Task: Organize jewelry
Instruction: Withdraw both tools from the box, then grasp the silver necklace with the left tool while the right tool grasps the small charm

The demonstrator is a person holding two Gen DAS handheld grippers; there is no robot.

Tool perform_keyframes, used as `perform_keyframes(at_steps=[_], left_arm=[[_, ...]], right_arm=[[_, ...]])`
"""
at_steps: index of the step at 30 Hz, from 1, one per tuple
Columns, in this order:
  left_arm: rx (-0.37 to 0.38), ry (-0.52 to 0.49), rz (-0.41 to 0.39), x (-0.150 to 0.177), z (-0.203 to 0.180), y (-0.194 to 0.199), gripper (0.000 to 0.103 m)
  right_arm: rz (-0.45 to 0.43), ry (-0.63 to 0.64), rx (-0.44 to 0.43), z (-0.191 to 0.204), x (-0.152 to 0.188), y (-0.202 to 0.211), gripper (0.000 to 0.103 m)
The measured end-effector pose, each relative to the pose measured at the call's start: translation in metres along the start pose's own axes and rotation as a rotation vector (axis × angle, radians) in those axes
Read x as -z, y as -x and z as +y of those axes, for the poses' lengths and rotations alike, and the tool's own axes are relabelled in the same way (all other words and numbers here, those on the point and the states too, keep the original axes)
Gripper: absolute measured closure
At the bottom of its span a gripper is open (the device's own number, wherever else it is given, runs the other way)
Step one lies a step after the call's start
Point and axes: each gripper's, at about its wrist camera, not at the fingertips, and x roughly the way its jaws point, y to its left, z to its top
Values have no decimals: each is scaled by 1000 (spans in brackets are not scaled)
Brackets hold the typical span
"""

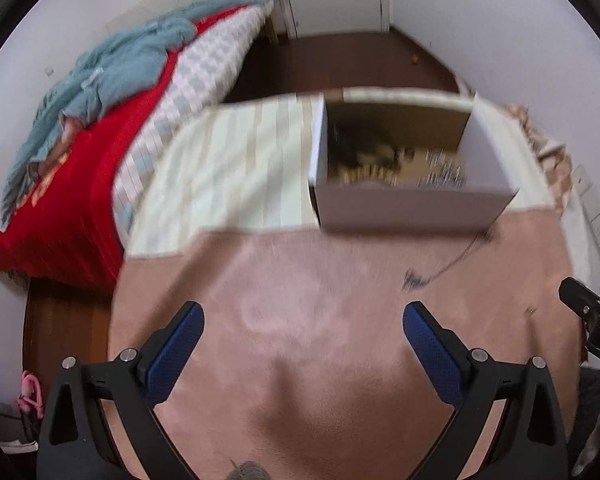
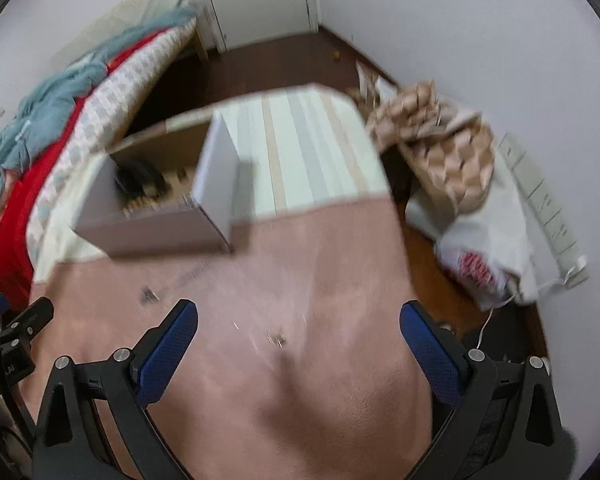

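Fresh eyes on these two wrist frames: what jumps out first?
The open white cardboard box at the pink cloth's far edge, with blurred jewelry inside. A thin chain necklace trails loose on the cloth just in front of the box, and small pieces lie ahead of the right gripper. Both it and the left gripper are open and empty.

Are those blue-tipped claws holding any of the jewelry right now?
No. The left hand-held gripper and the right hand-held gripper are both open and empty above the pink cloth.

Pink cloth (image 1: 300,280) carries white box (image 1: 412,208), thin chain (image 1: 440,272), small pieces (image 2: 276,339).
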Motion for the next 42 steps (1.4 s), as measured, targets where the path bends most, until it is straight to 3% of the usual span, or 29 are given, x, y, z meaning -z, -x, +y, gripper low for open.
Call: perform_keyframes(at_steps=[5,10,12,14,15,20,31,33,35,39,41,42], left_arm=[[-16,-13,56,10,-6,-26,1],[-16,-19,69,9,-10,-33,1],[-11,-25,72,8,-11,-36,1],[-4,-23,77,8,-13,-39,1],[2,-22,78,8,-13,-40,1],[23,-32,67,3,-18,-44,1],[159,-78,51,-7,-55,-57,3],[170,-94,55,-7,-62,-60,10],[182,-110,69,-6,-68,-63,26],[221,-126,45,-6,-74,-60,48],[229,-143,35,-6,-78,-57,72],[234,-150,32,-7,-80,-57,77]], right_arm=[[59,19,-25,1,21,-41,26],[40,93,-4,18,32,-54,42],[9,141,44,28,36,-55,56],[-11,166,50,34,38,-53,89],[-14,169,49,36,38,-53,91],[-15,109,31,24,35,-49,91],[-20,13,32,-8,25,-46,91],[-18,9,33,-9,25,-47,91],[-16,6,35,-10,24,-48,91],[-11,-4,35,-12,23,-50,91],[-9,-6,36,-12,23,-51,91],[-8,-7,35,-12,23,-52,91]])
